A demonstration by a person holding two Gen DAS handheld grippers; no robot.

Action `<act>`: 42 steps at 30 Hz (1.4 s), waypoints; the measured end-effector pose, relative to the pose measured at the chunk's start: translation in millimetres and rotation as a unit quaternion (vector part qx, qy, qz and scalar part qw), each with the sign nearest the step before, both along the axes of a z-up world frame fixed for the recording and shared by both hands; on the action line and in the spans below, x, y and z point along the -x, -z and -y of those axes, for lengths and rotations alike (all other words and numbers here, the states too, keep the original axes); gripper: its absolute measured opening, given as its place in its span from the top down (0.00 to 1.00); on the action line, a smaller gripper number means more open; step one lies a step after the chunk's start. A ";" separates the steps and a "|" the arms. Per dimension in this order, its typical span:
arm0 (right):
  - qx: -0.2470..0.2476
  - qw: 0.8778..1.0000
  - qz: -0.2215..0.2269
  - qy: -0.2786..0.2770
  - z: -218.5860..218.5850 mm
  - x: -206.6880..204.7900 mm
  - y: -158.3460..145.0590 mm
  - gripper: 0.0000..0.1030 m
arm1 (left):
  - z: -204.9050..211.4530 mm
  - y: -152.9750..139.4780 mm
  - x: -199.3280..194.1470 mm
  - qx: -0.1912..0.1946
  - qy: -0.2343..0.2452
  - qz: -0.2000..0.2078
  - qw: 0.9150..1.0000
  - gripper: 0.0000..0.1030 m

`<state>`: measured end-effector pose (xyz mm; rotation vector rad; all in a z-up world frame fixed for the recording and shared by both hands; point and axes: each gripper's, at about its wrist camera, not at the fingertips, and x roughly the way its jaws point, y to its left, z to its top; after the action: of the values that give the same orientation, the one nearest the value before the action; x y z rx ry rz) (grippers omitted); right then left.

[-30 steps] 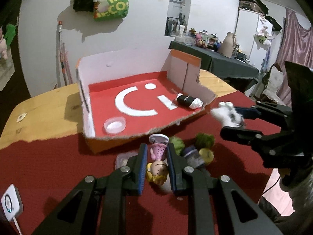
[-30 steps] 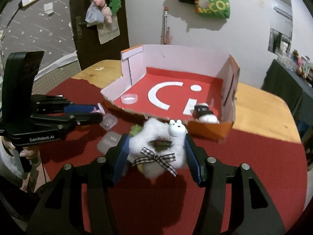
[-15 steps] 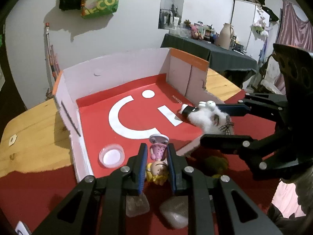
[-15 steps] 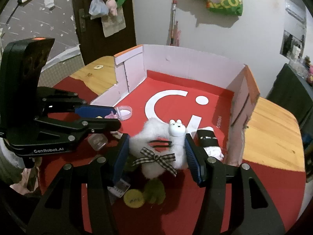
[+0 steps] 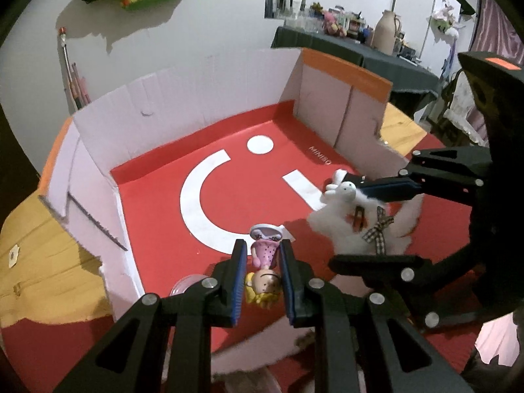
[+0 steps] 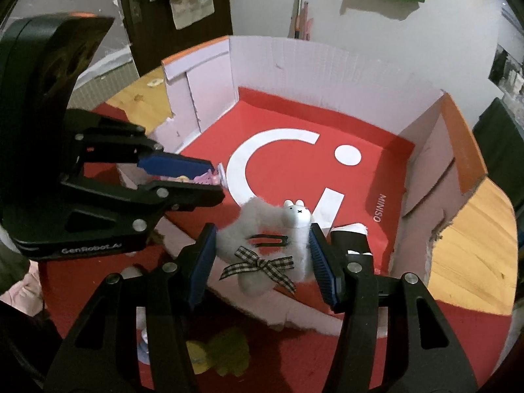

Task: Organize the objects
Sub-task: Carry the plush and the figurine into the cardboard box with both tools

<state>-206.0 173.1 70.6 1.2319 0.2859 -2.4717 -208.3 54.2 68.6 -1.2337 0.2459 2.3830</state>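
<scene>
Both grippers hold toys over the open red box [image 5: 209, 121].

The left gripper [image 5: 262, 275] has its fingers [image 5: 238, 271] closed narrowly on a small doll [image 5: 264, 262] in a pink dress; the doll lies lengthwise between the pads, its yellow-haired head toward the camera and its feet poking out past the tips, above the box's red floor near the front edge. The right gripper [image 6: 262, 255] has its fingers [image 6: 322, 265] set wider, pressed against both sides of a white fluffy plush [image 6: 265, 255] with a checked bow, which fills the gap and hangs over the box's torn front wall. A black-and-white roll [image 6: 352, 240] lies in the box just beside the right finger.
</scene>
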 end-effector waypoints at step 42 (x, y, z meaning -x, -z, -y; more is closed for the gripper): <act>-0.012 0.997 0.068 -0.033 0.0 28.9 28.6 0.47 | -5.5 19.3 12.3 0.033 0.030 0.051 0.998 0.80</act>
<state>-234.8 173.1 42.0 1.3712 0.3156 -2.3231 -220.6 59.7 49.4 -1.3537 0.3276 2.2705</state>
